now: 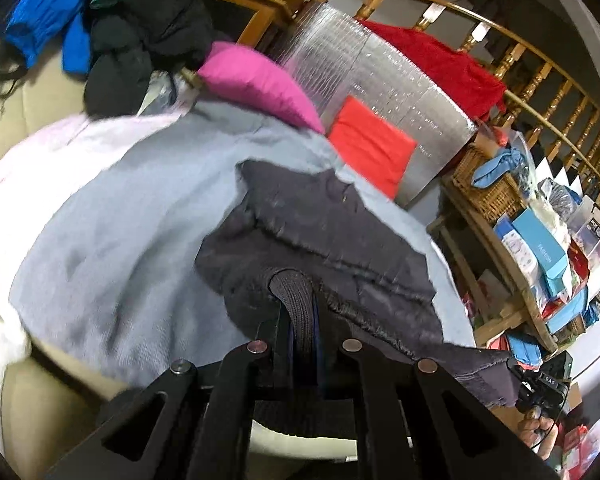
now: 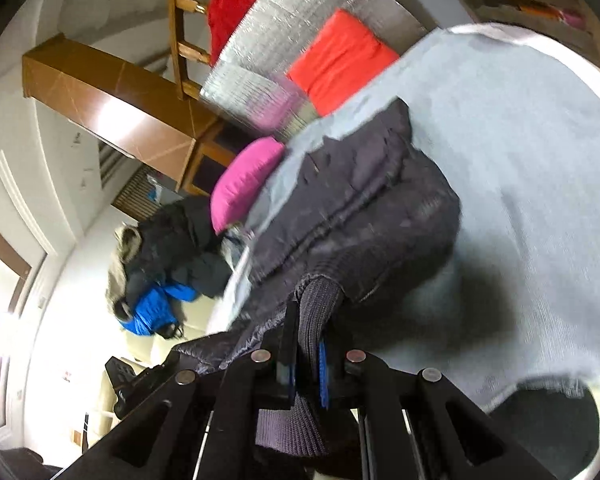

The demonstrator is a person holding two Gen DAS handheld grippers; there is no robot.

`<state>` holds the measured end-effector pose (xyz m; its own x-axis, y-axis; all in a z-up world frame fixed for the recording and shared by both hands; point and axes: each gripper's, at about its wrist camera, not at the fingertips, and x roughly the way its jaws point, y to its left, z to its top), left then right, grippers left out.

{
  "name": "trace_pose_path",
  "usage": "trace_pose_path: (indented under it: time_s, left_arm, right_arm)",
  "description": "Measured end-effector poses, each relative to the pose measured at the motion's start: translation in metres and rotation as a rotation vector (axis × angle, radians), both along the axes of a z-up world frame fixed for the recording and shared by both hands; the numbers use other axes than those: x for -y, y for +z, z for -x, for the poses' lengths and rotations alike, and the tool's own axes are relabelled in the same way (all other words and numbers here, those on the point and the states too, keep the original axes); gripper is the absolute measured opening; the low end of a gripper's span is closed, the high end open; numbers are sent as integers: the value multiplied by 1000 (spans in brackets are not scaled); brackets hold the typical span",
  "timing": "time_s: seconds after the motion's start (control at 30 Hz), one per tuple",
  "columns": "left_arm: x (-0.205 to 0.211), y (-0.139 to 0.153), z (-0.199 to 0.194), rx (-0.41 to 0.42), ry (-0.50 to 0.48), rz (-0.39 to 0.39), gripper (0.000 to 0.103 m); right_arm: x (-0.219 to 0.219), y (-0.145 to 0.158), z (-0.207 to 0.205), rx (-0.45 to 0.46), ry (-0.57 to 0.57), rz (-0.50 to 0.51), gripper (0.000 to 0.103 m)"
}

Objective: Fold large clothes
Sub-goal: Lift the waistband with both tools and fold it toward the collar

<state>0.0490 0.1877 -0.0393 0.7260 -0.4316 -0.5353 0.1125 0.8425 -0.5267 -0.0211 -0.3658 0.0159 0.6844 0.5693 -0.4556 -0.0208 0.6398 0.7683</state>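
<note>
left gripper (image 1: 300,316): clamped on the ribbed knit cuff (image 1: 290,292) of the dark navy quilted puffer jacket (image 1: 320,232); cuff folds over the fingertips and runs back between the jaws.
right gripper (image 2: 306,344): clamped on a second ribbed knit cuff (image 2: 316,304) of the same jacket (image 2: 360,208); knit band pinched between black finger and blue pad (image 2: 323,372), tail of it hanging below the jaws.
jacket vs left tongs: bulk bunched directly ahead of and above the tips, hem edge trailing off to the right of the linkage.
jacket vs right tongs: body piled just beyond the tips, quilted sleeve draping left past the linkage.
jacket support: lying on a pale blue-grey fleece blanket (image 1: 132,208) that spreads wide under it in both views.
beyond jacket: magenta cushion (image 1: 260,84) and orange-red square cushion (image 1: 370,142) at the blanket's far edge, silver foil-quilted mat (image 1: 364,80) behind them.
side pile: black garments (image 1: 148,36) and bright blue padded jacket (image 1: 44,20), well apart from the tongs, on the cream sofa (image 1: 40,96).
other rig: person's hand (image 1: 540,428) on a black handle at lower right of left view.
image quality: motion blur on blanket and edges.
</note>
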Motion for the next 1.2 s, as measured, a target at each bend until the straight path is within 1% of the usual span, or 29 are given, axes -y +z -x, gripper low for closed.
trace_pose_path:
  time_s: [0.13,0.33,0.73,0.9,1.2]
  left_arm:
    - [4,16,-22,36,6,6,8]
    - [10,33,-57,70,20,-1,8]
    - [30,56,-129,119,42,-62,8]
    - [37,55,-170,104,54,-77,8]
    - [52,46,-245,59,64,-107,8]
  right_arm:
    - [3,16,-28,46,-11,-7,8]
    - [11,30,-73,92,-31,-17,8]
    - [17,48,-155,135,-59,-3,8]
    - [18,48,-195,134,-66,5,8]
    - [24,42,-276,102,-87,27,8]
